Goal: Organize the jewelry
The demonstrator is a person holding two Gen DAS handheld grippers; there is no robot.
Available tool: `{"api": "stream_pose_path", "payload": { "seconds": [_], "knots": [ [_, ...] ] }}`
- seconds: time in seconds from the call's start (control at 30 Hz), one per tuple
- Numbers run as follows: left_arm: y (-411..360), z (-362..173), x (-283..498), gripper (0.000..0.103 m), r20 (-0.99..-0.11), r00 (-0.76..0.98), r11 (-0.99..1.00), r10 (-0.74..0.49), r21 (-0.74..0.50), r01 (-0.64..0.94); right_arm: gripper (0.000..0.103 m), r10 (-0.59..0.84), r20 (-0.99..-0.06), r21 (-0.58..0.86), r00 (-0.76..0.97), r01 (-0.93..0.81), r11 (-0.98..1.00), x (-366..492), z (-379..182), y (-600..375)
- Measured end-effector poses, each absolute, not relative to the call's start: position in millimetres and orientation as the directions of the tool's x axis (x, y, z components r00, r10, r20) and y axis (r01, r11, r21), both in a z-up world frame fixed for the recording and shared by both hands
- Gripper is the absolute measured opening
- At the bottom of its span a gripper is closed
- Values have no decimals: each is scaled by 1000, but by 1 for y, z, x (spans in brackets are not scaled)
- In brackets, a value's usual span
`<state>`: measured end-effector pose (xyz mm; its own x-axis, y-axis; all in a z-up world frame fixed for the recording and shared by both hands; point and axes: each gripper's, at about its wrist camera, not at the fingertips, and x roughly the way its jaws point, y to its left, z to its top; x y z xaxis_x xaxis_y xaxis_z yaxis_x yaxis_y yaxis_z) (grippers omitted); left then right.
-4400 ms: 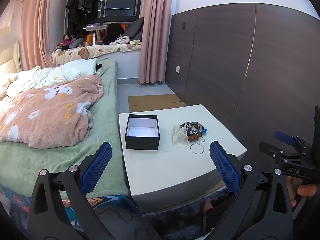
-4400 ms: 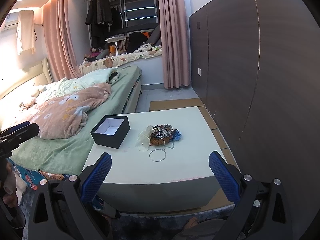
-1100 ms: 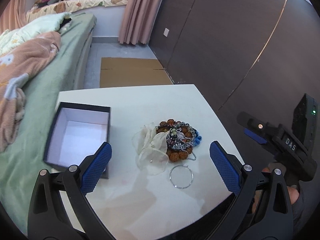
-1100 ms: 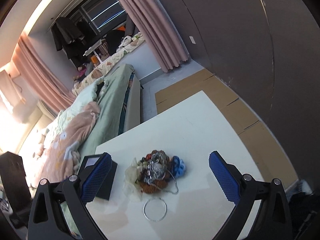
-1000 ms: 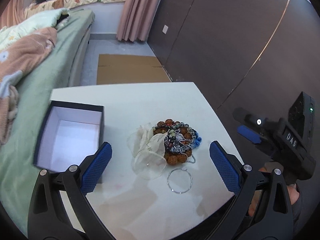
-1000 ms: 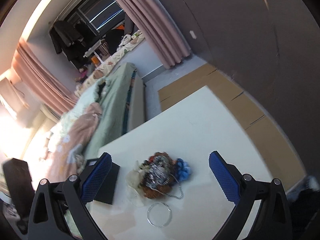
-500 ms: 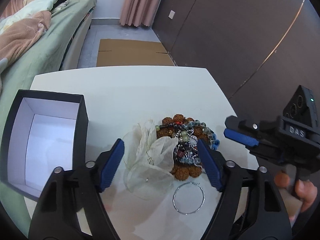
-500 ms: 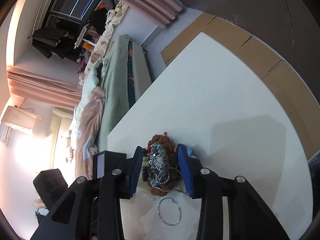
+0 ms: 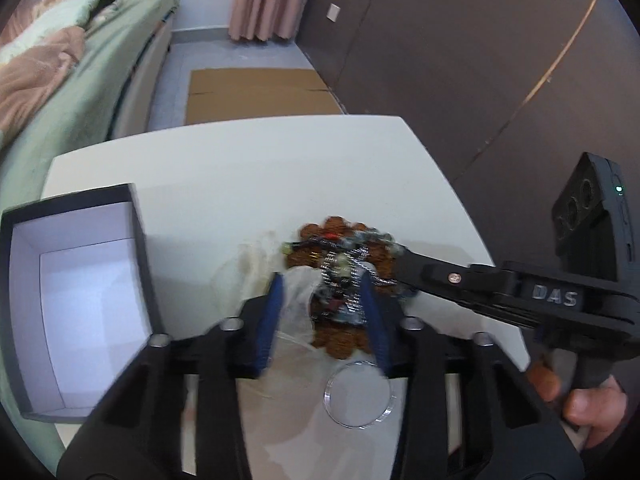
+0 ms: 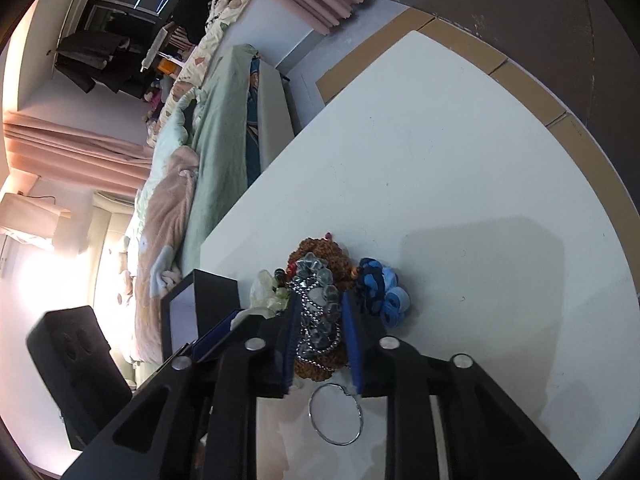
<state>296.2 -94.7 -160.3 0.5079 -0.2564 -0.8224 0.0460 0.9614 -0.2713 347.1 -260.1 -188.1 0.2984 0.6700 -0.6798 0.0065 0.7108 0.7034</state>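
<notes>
A tangled jewelry pile [image 9: 340, 280] of brown bead bracelets, grey beads and a silver chain lies on the white table [image 9: 248, 160]. My left gripper [image 9: 322, 304] straddles the pile with its jaws narrowed around it and a clear pouch [image 9: 296, 304]. My right gripper [image 10: 320, 316] has narrowed around the silver chain and grey beads [image 10: 318, 308]; it also reaches in from the right in the left wrist view [image 9: 404, 264]. A silver hoop [image 10: 335, 414] lies loose in front of the pile. An open black box [image 9: 76, 292] with a white inside stands to the left.
A blue scrunchie [image 10: 382, 292] lies at the pile's right side. A bed with a green sheet [image 9: 88, 80] runs along the table's left. Cardboard [image 9: 256, 92] lies on the floor beyond the table. A dark panelled wall [image 9: 460, 60] stands at the right.
Both grippers have come down onto the jewelry pile, and their jaws have narrowed from wide open to close around it. The right gripper's tip has come to the pile's right side.
</notes>
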Motion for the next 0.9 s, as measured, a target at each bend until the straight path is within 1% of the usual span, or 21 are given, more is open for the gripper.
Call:
{"api": "stream_pose_path", "payload": {
  "seconds": [0.03,0.07,0.13,0.23,0.5,0.73,0.9],
  "knots": [
    [-98,-160,296,16,-831,503,969,-237,-243,54,9,673,-673,708,307,3,706,347,-187,-263],
    [-101,-161,296,4,-840,492,971,-231,-230,64,9,677,-662,714,320,-2,700,346,-184,-265],
    [-101,-163,296,3,-846,474,968,-244,-243,64,9,691,-636,731,343,-18,682,345,-178,-268],
    [-97,-156,291,2,-836,494,969,-239,-240,64,9,717,-602,757,351,-35,653,342,-172,-273],
    [-77,-103,274,2,-779,584,969,-230,-240,61,9,780,-501,814,375,-103,572,334,-153,-276],
    [-60,-62,257,2,-734,638,966,-234,-252,64,9,797,-461,822,391,-150,549,327,-135,-269],
    [-48,-47,248,2,-712,662,963,-234,-263,57,9,809,-421,826,410,-197,529,323,-113,-263]
  ]
}}
